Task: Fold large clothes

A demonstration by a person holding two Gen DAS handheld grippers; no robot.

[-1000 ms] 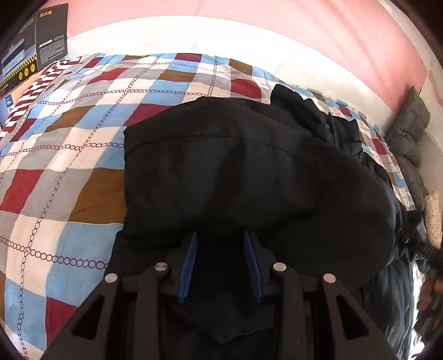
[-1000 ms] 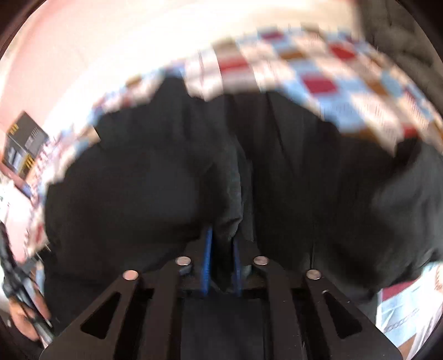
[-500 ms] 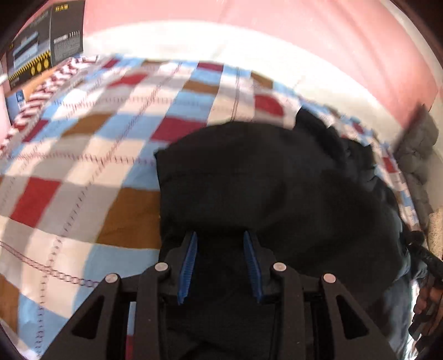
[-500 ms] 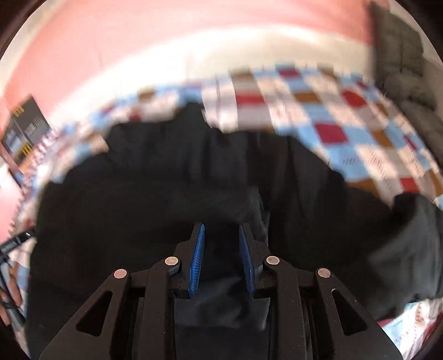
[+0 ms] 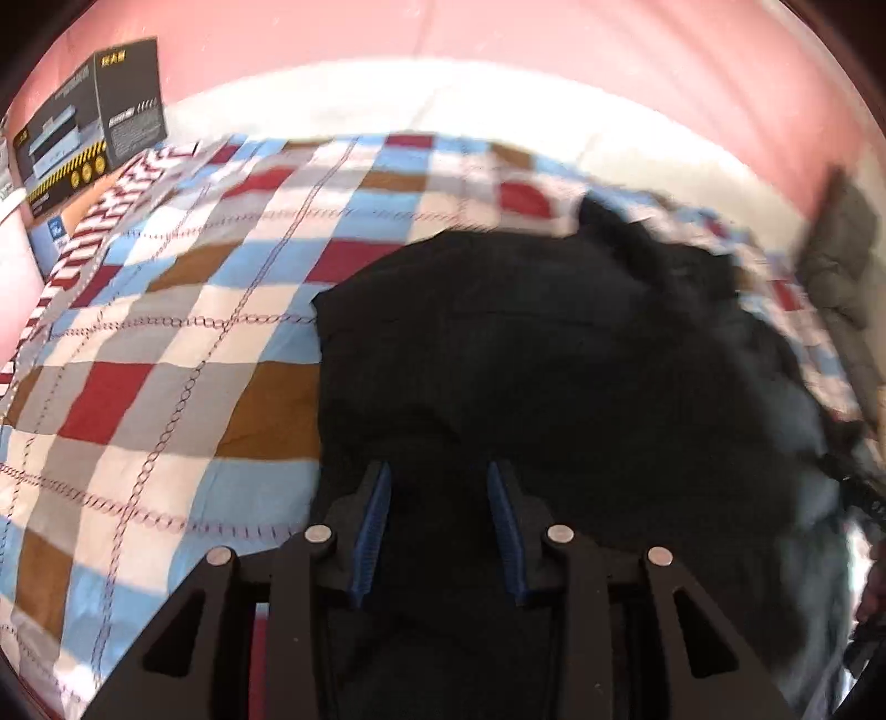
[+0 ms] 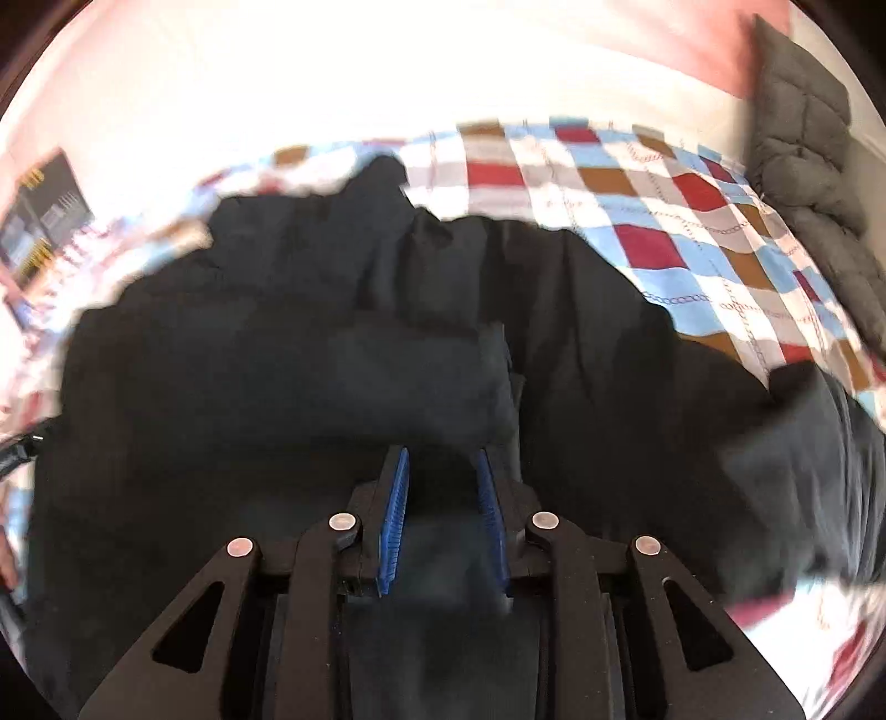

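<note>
A large black garment (image 5: 554,360) lies partly folded on a checkered bedspread (image 5: 166,354). My left gripper (image 5: 440,476) is open, its blue pads apart, and hovers over the garment's near left part. In the right wrist view the same black garment (image 6: 332,376) fills the middle, with a folded flap ending in an edge just ahead of the fingers. My right gripper (image 6: 443,462) is open over that flap, with dark cloth lying between and below the pads. Nothing is pinched in either gripper.
A black printed box (image 5: 88,127) stands at the bed's far left corner. A grey quilted cushion (image 6: 803,138) leans at the right side of the bed. A pink wall (image 5: 498,44) runs behind the bed. Bare bedspread (image 6: 692,221) shows right of the garment.
My right gripper opened and let go of the cloth it pinched, then drew back. My left gripper stayed open and pulled back to the left, so more bedspread shows.
</note>
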